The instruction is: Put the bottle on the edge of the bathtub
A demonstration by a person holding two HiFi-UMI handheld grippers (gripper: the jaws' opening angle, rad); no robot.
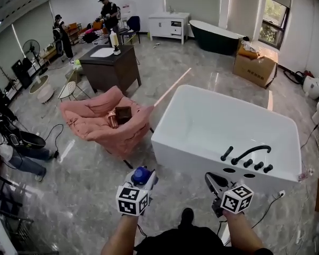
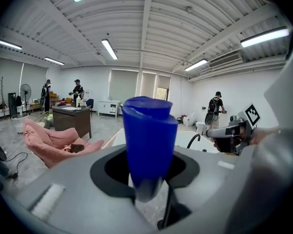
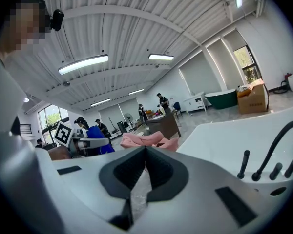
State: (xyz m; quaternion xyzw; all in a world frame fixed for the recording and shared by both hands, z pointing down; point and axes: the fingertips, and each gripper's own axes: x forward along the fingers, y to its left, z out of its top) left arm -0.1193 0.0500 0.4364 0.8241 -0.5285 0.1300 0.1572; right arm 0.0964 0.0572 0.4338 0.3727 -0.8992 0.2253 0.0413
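The left hand-held gripper (image 2: 147, 172) is clamped on the blue bottle (image 2: 149, 140). Its own view shows the bottle standing upright between the jaws and filling the middle of the picture. The head view gives only the bottle's blue top poking out past the marker cube, above the grey floor and short of the white bathtub (image 1: 187, 155).

The right hand-held gripper (image 3: 145, 165) has its ribbed pads pressed together with nothing between them, a detail the head view, looking from above, does not settle. The right gripper view also catches the other gripper and its blue load off to the left.

Both grippers are held low in front of the person, near the tub's near end. The black faucet (image 1: 249, 154) and its knobs occupy the right part of that near rim; the left part is bare. A pink armchair (image 1: 95, 122) sits just beside the tub's left corner. Behind it stands a dark cabinet (image 1: 110, 70) with a basin on top.

Farther back are a cardboard box (image 1: 255, 67), a dark green tub (image 1: 215, 40), a white cupboard (image 1: 169, 26) and two people (image 1: 109, 12). Only the left gripper view shows another person (image 2: 216, 109) standing by the far wall.
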